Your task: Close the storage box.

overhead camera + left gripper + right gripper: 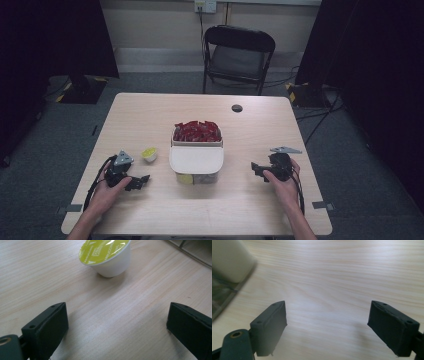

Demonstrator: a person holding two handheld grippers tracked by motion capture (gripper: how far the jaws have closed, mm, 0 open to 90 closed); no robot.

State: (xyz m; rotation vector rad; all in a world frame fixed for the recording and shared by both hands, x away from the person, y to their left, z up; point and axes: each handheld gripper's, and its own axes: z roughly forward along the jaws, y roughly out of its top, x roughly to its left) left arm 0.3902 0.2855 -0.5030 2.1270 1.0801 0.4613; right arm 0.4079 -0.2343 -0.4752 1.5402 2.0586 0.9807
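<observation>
1. We see one green-lidded capsule (pixel 106 255) standing alone on the worktop (pixel 150 115), just ahead of our left gripper (pixel 141 182), whose jaws are released and empty, so it looks freshly set down.
2. Our right gripper (pixel 257 170) has spread, empty jaws beside one white-lidded box (pixel 196 159), its open part heaped with red packets (pixel 197 131).
3. Two grippers, one chair (pixel 239 55).

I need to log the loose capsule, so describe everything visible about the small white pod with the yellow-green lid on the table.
The small white plastic coffee pod with a glossy yellow-green foil lid tapers toward its base and bears faint printed lettering on the lid. It looks sealed and sits tilted on the light wooden table, left of the white-lidded clear storage box. Nothing grips it; the open left tongs are short of it.
</observation>
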